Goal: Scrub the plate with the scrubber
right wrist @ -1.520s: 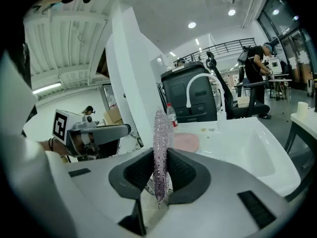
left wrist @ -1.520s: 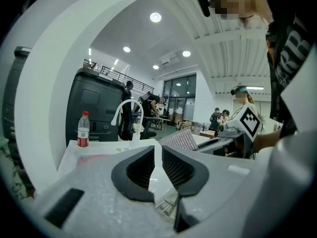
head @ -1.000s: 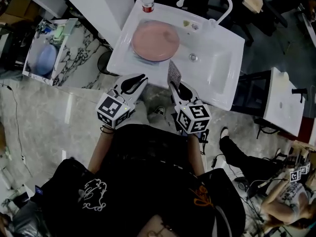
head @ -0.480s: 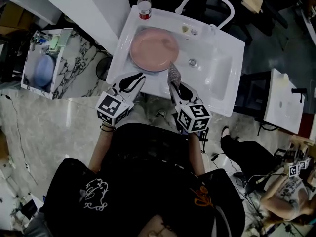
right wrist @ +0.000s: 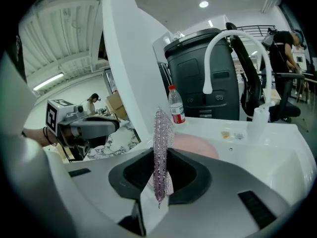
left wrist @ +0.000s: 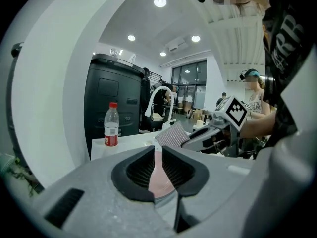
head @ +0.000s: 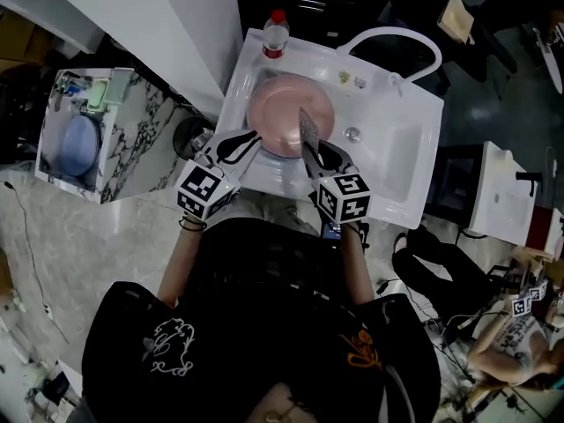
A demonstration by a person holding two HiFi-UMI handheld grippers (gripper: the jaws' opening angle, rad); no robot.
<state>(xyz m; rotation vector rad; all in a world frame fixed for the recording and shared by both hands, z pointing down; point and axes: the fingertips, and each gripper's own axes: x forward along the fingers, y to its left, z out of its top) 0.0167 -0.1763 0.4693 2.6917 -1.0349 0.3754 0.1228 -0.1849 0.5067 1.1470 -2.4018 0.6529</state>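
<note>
A round pink plate (head: 286, 108) lies in the left part of the white sink (head: 401, 161). My right gripper (head: 310, 148) is shut on a flat purple mesh scrubber (head: 307, 129), which stands on edge over the plate's near right rim. In the right gripper view the scrubber (right wrist: 161, 133) rises between the jaws, with the plate (right wrist: 198, 145) just beyond. My left gripper (head: 238, 145) hovers at the sink's near left edge, beside the plate, its jaws all but together with nothing held. Through their slit in the left gripper view a strip of the plate (left wrist: 159, 175) shows.
A water bottle (head: 276, 32) with a red cap stands at the sink's far left corner. A white curved faucet (head: 397, 35) arches over the back, and the drain (head: 352, 133) is right of the plate. A marble counter with a dish rack (head: 84, 126) stands to the left.
Both grippers have come closer to the sink. The scrubber, earlier short of the plate, now stands over its near rim. The left gripper reaches the sink's edge.
</note>
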